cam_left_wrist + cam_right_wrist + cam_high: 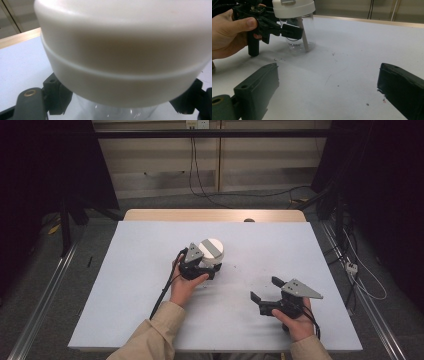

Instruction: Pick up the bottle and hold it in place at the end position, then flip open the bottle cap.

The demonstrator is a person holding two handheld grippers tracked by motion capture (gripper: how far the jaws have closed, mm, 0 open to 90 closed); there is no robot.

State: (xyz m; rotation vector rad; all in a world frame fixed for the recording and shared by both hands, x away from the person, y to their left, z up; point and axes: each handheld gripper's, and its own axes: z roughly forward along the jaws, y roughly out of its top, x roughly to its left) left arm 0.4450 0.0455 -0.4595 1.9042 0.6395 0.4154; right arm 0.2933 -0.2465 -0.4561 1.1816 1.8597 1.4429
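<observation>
A clear plastic jar point(298, 37) with a wide white lid point(211, 248) stands upright near the middle of the white table point(140, 285). A pale straw-like tube point(305, 40) leans inside it. My left gripper point(210, 267) is shut on the jar's clear body just under the lid; in the left gripper view the lid point(125, 50) looms over both black jaws with the clear wall point(112, 111) between them. The right gripper point(266, 289) rests low at the table's right front, open, with bare table between its jaws point(327, 92). It points toward the jar from a distance.
The table's wooden far edge point(215, 215) runs behind the white surface. Small dark specks point(333, 53) mark the tabletop between the jar and the right gripper. Cables point(200, 185) trail on the floor beyond, and metal rails point(45, 295) flank the table.
</observation>
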